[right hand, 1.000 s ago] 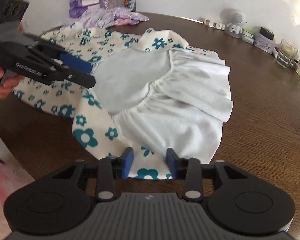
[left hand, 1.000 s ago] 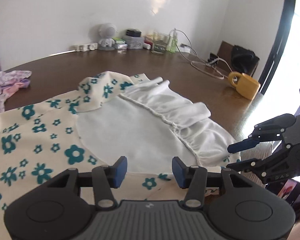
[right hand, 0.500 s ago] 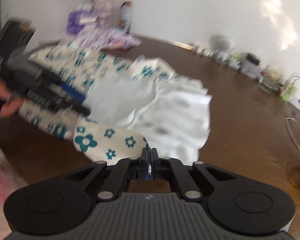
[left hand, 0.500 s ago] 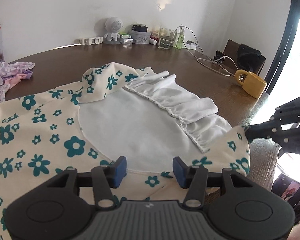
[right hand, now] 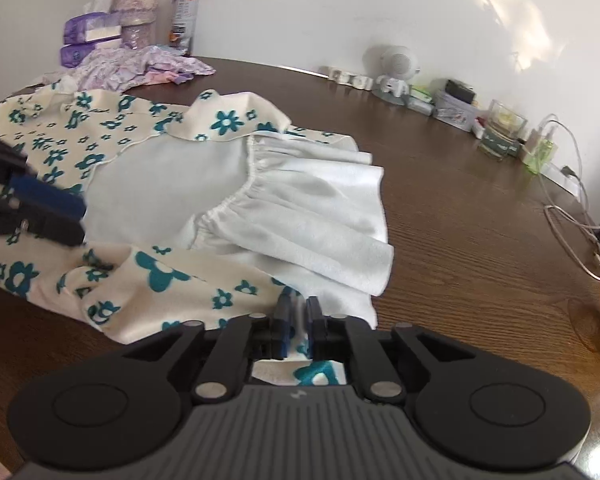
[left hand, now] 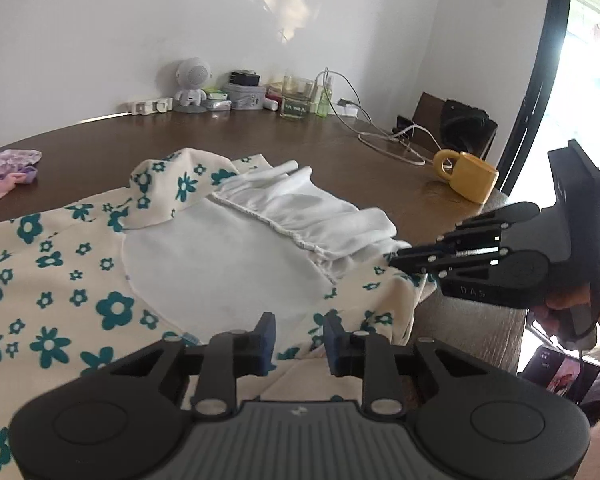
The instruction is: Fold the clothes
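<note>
A cream garment with teal flowers lies spread on the brown table, its white lining and gathered white frill turned up. My right gripper is shut on the floral hem at the garment's near corner; in the left wrist view the right gripper shows from the right, a hand behind it, with the hem raised off the table edge. My left gripper stands open just above the garment's near edge, nothing between its fingers. In the right wrist view the left gripper is at the far left.
A yellow mug and white cables sit near the table's right edge. A small white robot figure, a glass jar and boxes line the wall. Purple clothes and a bottle lie at the far left.
The right gripper closed on the floral hem corner and lifted it off the table edge. My left gripper stayed open and moved a little over the near edge.
</note>
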A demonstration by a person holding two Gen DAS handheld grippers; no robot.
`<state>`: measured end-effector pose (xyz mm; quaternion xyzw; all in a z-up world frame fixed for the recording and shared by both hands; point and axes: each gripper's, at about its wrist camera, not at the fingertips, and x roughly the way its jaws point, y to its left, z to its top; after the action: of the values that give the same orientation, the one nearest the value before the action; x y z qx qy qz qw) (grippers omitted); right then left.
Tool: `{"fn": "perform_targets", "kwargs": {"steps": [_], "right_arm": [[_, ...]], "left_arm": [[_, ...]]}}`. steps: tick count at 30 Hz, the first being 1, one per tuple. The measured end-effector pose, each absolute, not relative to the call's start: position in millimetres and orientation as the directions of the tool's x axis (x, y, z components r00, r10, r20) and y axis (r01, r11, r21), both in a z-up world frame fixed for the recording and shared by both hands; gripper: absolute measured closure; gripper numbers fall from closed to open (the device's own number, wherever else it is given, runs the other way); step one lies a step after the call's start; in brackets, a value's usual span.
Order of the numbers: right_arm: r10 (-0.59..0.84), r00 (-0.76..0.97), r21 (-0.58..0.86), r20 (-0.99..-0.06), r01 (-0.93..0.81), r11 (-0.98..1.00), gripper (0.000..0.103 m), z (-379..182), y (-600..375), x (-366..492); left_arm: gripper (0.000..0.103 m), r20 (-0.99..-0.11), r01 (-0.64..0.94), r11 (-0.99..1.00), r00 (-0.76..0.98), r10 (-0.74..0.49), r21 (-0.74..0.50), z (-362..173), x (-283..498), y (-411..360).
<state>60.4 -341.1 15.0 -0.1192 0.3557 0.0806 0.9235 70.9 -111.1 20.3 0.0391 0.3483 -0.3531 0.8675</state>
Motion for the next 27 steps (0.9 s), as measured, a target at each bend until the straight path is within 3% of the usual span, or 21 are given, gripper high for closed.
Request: {"fn": "perform_targets", "kwargs": {"steps": [2, 6, 11, 17, 27], "right_arm": [[0.048, 0.745, -0.136, -0.665, -0.184, 0.973, 0.075, 20, -349, 57], [0.170, 0.787, 0.094, -0.593, -0.141, 0.985, 0.075, 45, -367, 40], [0.427, 0.743, 0.320, -0.516, -0.295, 0.900, 0.075, 45, -338, 30], [0.315, 0.738, 0.192, -0.597, -0.249, 0.949, 0.082, 13, -312, 37], [0.255, 0.760, 0.167, -0.597, -0.193, 0.967, 0.082, 5, -316, 36]], "left_arm": [[0.078, -0.648, 0.631, 0.755, 0.503, -0.572, -0.178, 13, 72, -114], [0.078, -0.643, 0.615, 0.761, 0.502, -0.579, -0.205, 9, 74, -110], [0.078, -0.640, 0.608, 0.770, 0.516, -0.570, -0.196, 9, 72, -111], [0.078, -0.620, 0.607, 0.767, 0.525, -0.583, -0.208, 6, 70, -108], [0.078, -0.593, 0.610, 0.757, 0.527, -0.609, -0.235, 2, 69, -102]]}}
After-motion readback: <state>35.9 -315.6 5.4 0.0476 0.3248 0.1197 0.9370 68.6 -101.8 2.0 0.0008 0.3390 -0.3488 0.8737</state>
